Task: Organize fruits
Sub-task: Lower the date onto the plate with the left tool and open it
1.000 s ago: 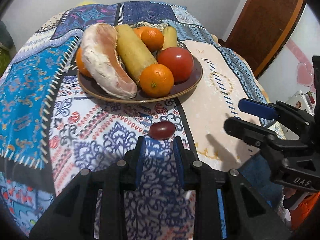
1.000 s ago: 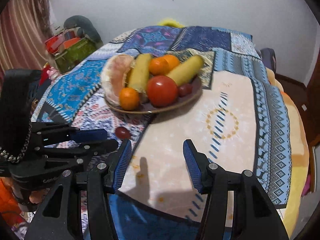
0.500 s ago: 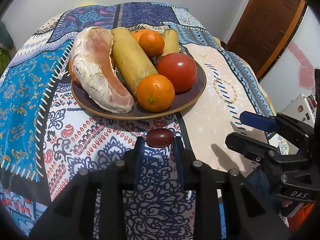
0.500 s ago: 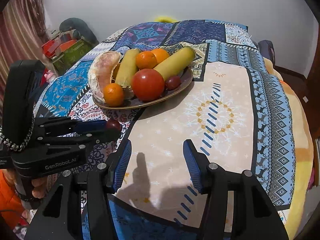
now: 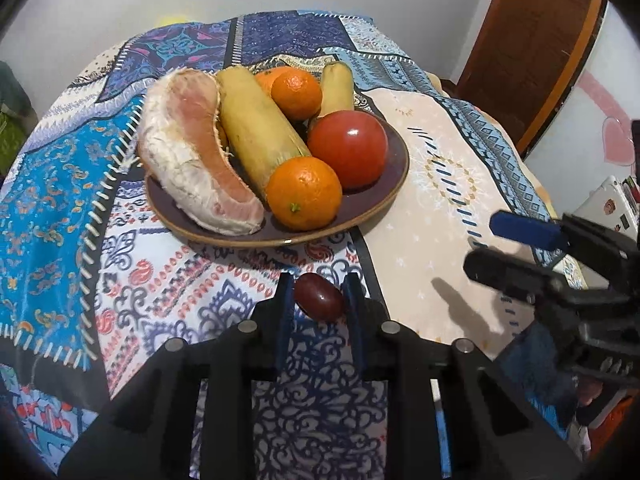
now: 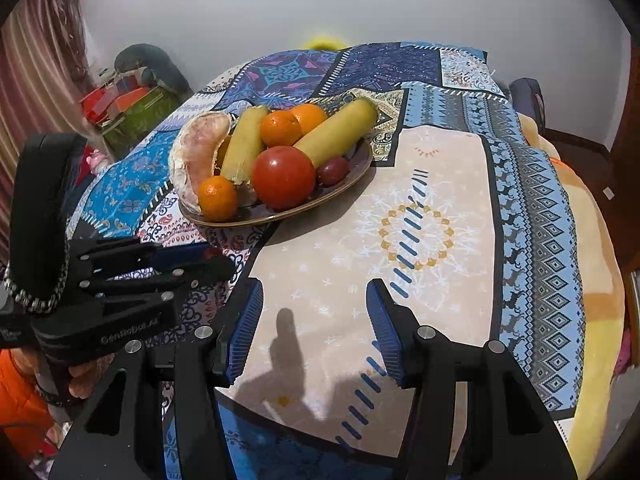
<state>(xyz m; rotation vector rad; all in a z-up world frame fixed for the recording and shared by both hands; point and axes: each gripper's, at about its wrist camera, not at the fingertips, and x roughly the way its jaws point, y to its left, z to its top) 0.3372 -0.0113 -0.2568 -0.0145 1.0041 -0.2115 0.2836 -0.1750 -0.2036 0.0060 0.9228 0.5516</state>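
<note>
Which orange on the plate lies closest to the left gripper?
The front orange, at the plate's near rim beside the tomato. The other oranges sit farther back.

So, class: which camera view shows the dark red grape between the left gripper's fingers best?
The left wrist view: the grape sits whole between the left gripper fingers. In the right wrist view that gripper hides nearly all of it.

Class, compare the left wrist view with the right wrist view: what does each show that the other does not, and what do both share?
Left wrist only: the dark red grape between the left gripper fingers, apparently gripped, and a wooden door.
Right wrist only: a second grape on the plate behind the tomato, a striped curtain, and the right gripper open over bare cloth.
Both: the brown plate holding pomelo segment, oranges, tomato, on the patterned tablecloth.
</note>
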